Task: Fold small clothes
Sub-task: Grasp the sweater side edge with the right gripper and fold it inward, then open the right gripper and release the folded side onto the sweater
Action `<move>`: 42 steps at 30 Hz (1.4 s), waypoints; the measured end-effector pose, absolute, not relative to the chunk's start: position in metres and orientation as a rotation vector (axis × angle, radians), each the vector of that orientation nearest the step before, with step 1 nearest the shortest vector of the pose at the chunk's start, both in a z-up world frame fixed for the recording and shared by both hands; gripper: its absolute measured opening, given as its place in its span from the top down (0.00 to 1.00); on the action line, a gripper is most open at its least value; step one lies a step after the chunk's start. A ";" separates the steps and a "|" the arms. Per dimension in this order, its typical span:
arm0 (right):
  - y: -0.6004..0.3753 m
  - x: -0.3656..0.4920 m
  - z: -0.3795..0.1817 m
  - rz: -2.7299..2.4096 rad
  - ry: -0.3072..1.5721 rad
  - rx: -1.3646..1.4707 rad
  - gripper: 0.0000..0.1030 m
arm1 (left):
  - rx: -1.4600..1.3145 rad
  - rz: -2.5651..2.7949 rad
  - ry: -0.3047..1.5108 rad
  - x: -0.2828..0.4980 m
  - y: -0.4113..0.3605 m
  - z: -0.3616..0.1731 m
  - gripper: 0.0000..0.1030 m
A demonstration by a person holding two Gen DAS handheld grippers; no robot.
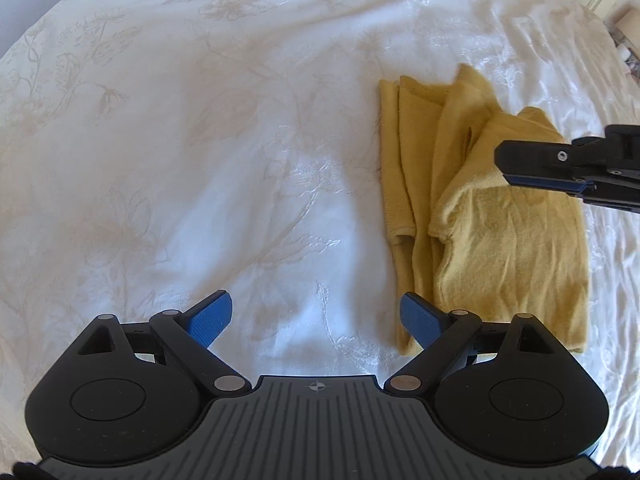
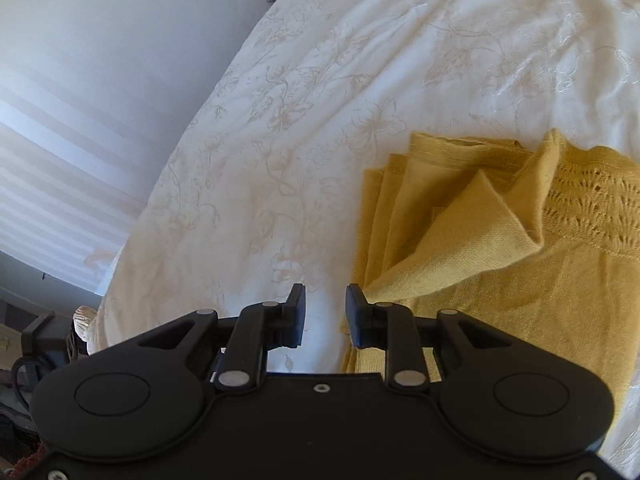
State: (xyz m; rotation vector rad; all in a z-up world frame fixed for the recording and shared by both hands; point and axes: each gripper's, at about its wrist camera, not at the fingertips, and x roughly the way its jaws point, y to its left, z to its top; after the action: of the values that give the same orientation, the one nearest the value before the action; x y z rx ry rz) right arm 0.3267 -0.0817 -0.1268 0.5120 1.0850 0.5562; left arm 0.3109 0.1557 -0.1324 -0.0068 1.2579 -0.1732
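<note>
— Two grippers, both empty: left gripper (image 1: 316, 318) spread wide, right gripper (image 2: 326, 316) with a narrow gap. Where's the garment?
— Yellow top (image 1: 492, 216) lies partly folded on the bed (image 1: 200, 160), one flap (image 2: 480, 232) standing up.
— Next, probably?
— Pinch that flap, lay it flat.

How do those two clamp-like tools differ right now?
The left gripper has its jaws spread wide over bare white bedspread; the right gripper has its jaws much closer together, though still parted. The left sits beside the yellow garment, while the right hangs at its folded edge. Both are black and neither is holding anything.
</note>
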 end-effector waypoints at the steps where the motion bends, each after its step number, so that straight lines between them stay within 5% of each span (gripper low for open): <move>1: -0.089 0.324 -0.125 0.531 1.076 0.517 0.65 | -0.002 -0.182 1.248 0.314 0.153 -0.130 0.11; 14: -0.164 0.314 -0.137 0.206 1.018 0.494 0.63 | 0.110 -0.327 1.135 0.350 0.096 -0.112 0.11; 25: -0.172 0.325 -0.151 0.160 1.045 0.309 0.59 | 0.378 -0.468 1.003 0.346 0.022 -0.150 0.11; 34: -0.185 0.314 -0.149 0.134 1.037 0.354 0.57 | 0.078 -0.057 1.102 0.428 0.093 -0.159 0.11; 42: -0.193 0.307 -0.152 0.115 1.039 0.368 0.51 | -0.014 -0.087 1.168 0.408 0.141 -0.146 0.11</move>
State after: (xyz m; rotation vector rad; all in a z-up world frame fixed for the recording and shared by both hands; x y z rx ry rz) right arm 0.3069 -0.1933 -0.1524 0.3676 1.0386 0.1149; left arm 0.4077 0.1411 -0.1459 -0.0140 1.1676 -0.0868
